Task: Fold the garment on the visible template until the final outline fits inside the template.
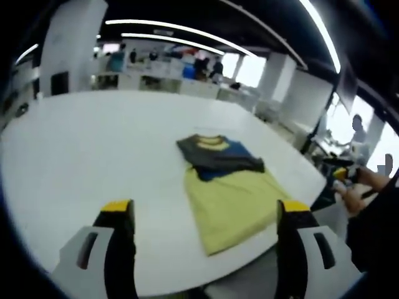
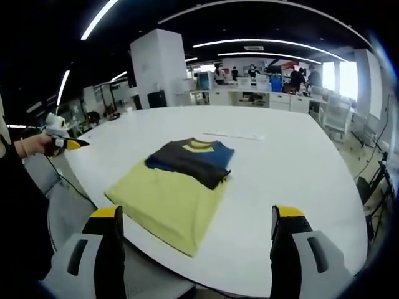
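Garment [image 1: 227, 184] lies partly folded on white bench [image 1: 93, 162], dark sleeves and top laid over yellow body, lower half unfolded, no template outline discernible; left hand-held gripper [image 1: 206, 215] and right hand-held gripper [image 2: 198, 221] both spread, holding nothing, hovering short of cloth

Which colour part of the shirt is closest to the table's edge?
The plain yellow part of the garment. It reaches the near table edge by the grippers, while the dark grey band and blue patch lie farther in.
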Action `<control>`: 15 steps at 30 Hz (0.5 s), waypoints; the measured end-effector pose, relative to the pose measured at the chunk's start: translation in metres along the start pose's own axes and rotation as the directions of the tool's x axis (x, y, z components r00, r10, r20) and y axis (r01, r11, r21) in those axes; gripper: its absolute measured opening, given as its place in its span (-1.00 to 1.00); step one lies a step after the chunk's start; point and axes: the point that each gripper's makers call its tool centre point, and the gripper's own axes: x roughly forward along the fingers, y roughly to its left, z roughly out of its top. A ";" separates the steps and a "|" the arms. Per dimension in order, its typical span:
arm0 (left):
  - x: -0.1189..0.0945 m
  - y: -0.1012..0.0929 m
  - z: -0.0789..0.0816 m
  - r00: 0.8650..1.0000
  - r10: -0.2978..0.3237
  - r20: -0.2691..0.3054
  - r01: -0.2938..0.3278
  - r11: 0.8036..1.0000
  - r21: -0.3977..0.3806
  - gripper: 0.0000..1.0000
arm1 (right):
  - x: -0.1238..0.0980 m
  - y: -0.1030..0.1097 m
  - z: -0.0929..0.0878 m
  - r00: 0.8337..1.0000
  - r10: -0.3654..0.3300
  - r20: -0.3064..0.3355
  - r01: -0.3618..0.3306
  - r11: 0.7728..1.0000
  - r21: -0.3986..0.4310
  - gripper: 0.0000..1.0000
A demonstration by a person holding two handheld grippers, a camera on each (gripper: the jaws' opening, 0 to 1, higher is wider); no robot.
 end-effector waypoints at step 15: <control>0.015 -0.007 -0.038 0.995 -0.051 -0.086 0.049 0.998 -0.030 0.50 | 0.014 0.004 -0.018 0.998 0.029 -0.055 -0.030 1.000 -0.005 0.90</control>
